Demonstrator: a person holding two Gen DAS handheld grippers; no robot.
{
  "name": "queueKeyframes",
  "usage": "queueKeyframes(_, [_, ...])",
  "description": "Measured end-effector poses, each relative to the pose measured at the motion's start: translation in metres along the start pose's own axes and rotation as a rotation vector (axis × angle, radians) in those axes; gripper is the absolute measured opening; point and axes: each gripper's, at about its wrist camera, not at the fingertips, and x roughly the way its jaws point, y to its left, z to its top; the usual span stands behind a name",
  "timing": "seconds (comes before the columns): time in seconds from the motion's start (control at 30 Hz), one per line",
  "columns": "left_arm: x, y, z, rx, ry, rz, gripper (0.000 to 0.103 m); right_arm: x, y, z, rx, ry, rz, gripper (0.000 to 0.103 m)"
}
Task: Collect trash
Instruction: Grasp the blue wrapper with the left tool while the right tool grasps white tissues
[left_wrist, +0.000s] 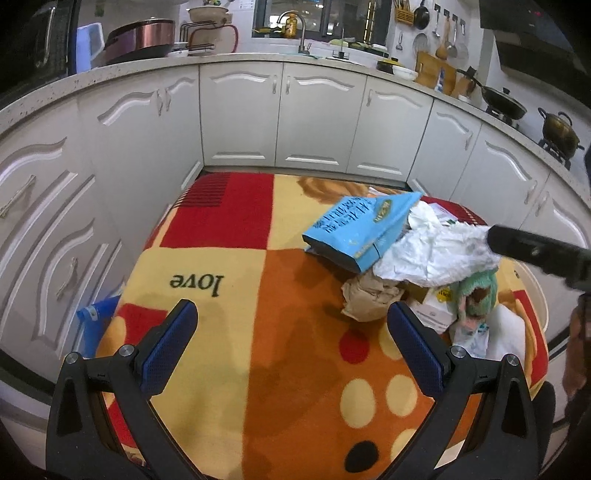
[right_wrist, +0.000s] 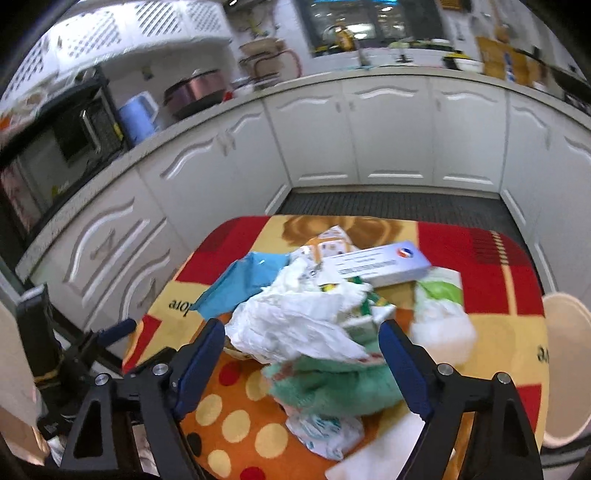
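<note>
Left gripper (left_wrist: 291, 314): I am holding it wide open over the bare orange part of the patterned blanket (left_wrist: 221, 258), gripping nothing; the nearest scrap, a crumpled brown paper (left_wrist: 369, 297), is lying just beside my right-hand finger.

Right gripper (right_wrist: 303, 341): I am keeping it spread open too, its fingers standing on either side of the white crumpled plastic (right_wrist: 291, 325) and the green cloth (right_wrist: 332, 384); I am judging it is not yet closing on either.

Trash pile: it is all sitting heaped on the blanket, the blue bag (left_wrist: 364, 230), a long white box (right_wrist: 380, 264) and small wrappers among it.

Progress: I am judging that nothing is collected yet; the whole heap is waiting.

Bin: a pale rounded rim (right_wrist: 565, 365) is showing at the right edge, possibly the container, though the blur is leaving me unsure.
</note>
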Motion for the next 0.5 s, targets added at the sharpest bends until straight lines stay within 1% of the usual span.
queueKeyframes(0.03, [0.0,0.001,0.002,-0.007,0.002,-0.009,0.102,0.006,0.003,0.003,-0.018,0.013,-0.004,0.079])
queueKeyframes(0.1, [0.0,0.003,0.006,-0.022,0.006,-0.032,0.102,0.016,0.003,0.004,-0.044,0.043,-0.008,0.07])
queueKeyframes(0.13, [0.0,0.003,0.009,-0.027,0.007,-0.041,0.102,0.023,0.002,0.005,-0.052,0.062,-0.009,0.06])
queueKeyframes(0.17, [0.0,0.002,0.012,-0.03,0.008,-0.051,0.102,0.029,0.001,0.005,-0.057,0.087,-0.004,0.047])
queueKeyframes(0.2, [0.0,0.0,0.015,-0.03,0.006,-0.063,0.102,0.034,-0.002,0.003,-0.059,0.104,0.01,0.043])
queueKeyframes(0.27, [0.001,-0.005,0.02,-0.019,0.005,-0.077,0.102,0.031,-0.006,0.002,-0.059,0.08,0.027,0.032])
queueKeyframes(0.33, [0.003,-0.014,0.026,0.013,-0.004,-0.074,0.102,0.024,-0.009,0.0,-0.055,0.053,0.034,0.024])
queueKeyframes(0.37, [0.004,-0.017,0.03,0.026,-0.012,-0.07,0.102,0.019,-0.012,0.001,-0.041,0.035,0.044,0.022])
queueKeyframes(0.43, [0.007,-0.024,0.038,0.041,-0.027,-0.079,0.102,0.0,-0.02,0.003,-0.001,-0.02,0.073,0.02])
queueKeyframes(0.5, [0.013,-0.031,0.044,0.058,-0.023,-0.09,0.102,-0.013,-0.025,0.004,0.014,-0.058,0.066,0.02])
